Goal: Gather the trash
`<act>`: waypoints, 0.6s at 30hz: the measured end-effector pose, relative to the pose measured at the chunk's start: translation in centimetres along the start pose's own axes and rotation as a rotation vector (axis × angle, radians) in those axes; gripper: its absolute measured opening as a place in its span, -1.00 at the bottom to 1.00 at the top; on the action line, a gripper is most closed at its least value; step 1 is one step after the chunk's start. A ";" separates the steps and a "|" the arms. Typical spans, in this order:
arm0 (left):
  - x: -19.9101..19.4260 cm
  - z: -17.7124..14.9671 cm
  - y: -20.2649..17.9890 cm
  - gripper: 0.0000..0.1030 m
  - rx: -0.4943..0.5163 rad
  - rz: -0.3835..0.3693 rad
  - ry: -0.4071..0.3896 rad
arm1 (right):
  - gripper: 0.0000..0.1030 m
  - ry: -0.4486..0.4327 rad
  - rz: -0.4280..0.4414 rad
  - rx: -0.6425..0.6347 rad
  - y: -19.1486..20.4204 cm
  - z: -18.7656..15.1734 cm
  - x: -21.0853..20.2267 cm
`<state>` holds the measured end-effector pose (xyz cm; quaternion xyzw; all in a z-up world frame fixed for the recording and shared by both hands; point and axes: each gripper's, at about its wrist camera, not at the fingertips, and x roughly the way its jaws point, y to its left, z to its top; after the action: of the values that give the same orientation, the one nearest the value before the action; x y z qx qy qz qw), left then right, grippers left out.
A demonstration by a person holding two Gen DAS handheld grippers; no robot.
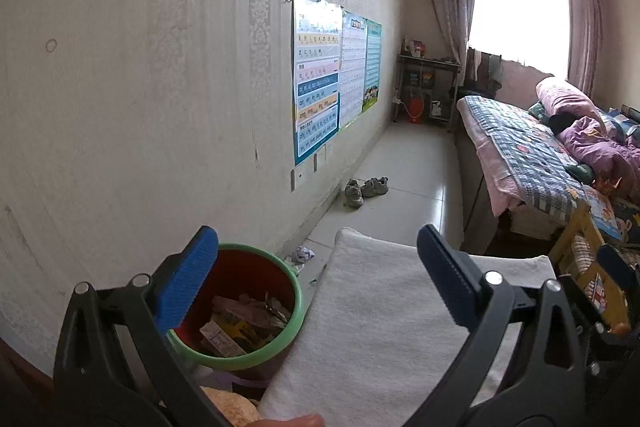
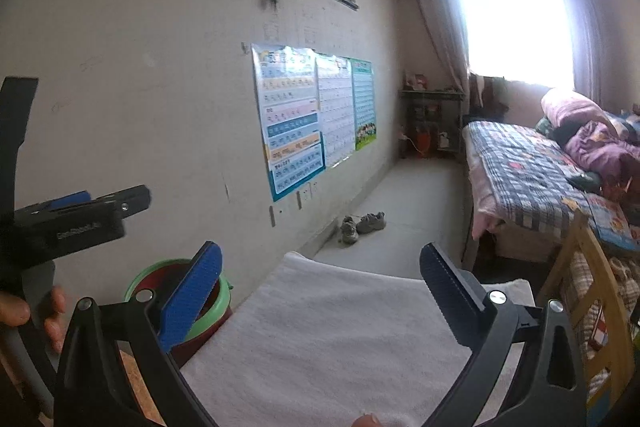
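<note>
Left wrist view: left tongs (image 1: 318,279) gape empty over one trash bucket (image 1: 256,307). Right tongs (image 2: 320,291) gape too. Three wall posters (image 1: 334,75); writing unreadable.

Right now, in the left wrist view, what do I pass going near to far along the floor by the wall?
Trash bin → crumpled wrapper → pair of sneakers → red bucket beside the shelf unit.
</note>
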<state>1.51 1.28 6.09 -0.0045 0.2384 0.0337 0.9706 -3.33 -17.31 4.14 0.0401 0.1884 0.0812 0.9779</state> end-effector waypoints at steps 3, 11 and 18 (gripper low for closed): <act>0.0 -0.1 0.0 0.89 0.000 0.006 0.002 | 0.86 0.010 0.005 -0.013 0.1 -0.3 0.0; 0.1 -0.1 0.3 0.89 -0.002 0.015 0.016 | 0.86 0.035 0.008 -0.021 0.4 -0.8 0.4; 0.4 -0.4 0.6 0.89 -0.007 0.027 0.029 | 0.86 0.065 0.011 0.003 0.0 -1.1 0.8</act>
<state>1.67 1.93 5.53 -0.0054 0.2522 0.0474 0.9665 -3.02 -17.12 2.79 0.0402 0.2199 0.0875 0.9708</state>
